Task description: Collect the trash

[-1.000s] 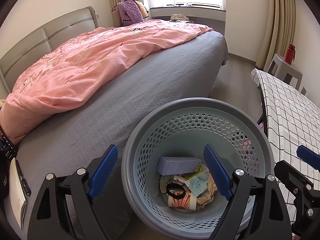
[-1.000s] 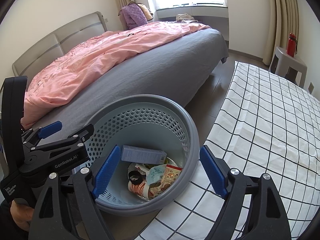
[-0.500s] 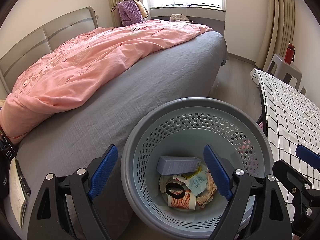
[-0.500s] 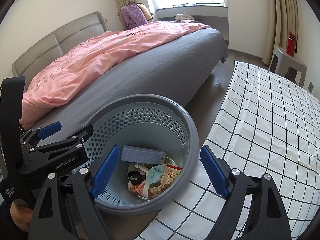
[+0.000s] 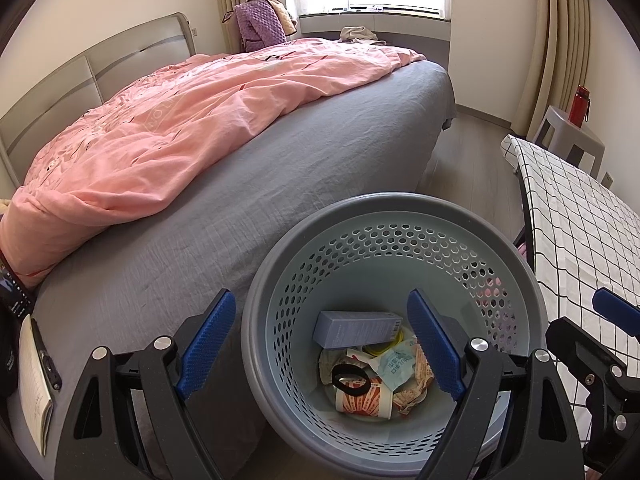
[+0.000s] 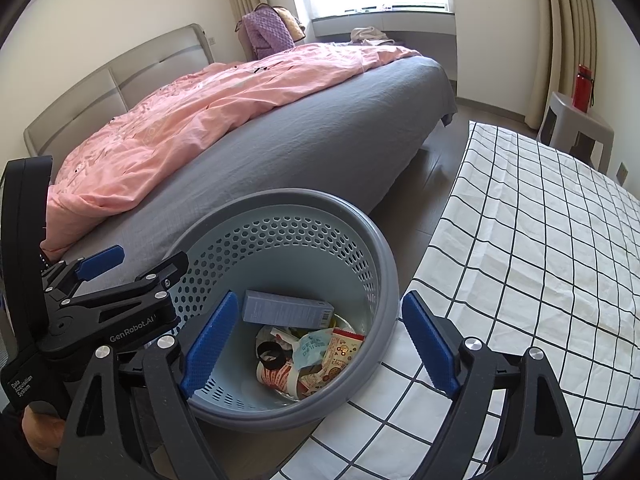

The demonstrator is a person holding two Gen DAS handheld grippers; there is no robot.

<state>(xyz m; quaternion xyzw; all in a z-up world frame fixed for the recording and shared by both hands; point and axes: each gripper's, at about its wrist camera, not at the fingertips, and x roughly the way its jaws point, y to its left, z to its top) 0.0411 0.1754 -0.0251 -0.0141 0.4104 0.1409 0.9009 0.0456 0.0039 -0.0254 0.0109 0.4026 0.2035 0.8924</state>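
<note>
The bin is a round grey basket with a thick rim and a pale blue, hole-punched wall. It stands on the floor between the bed and a table under a checked cloth, just beside both. Trash lies at its bottom: a long grey-blue box on top, a red-and-white paper cup on its side, a black ring over the cup, a pale blue sachet and crumpled printed wrappers.

The left gripper hangs over the bin, tilted downward. Its jaws stand wide apart with nothing between the pads: the left pad is outside the rim over the grey sheet, the right pad over the bin's inside. In the right wrist view the same tool appears at the left edge, with a hand under it.

The right gripper also tilts downward, over the bin's right side. Its jaws are spread wide and empty: the left pad shows over the bin's inside, the right pad over the cloth.

A pink quilt covers part of the bed. A notebook lies at the sheet's near edge. A red bottle stands on a stool by the curtains.
</note>
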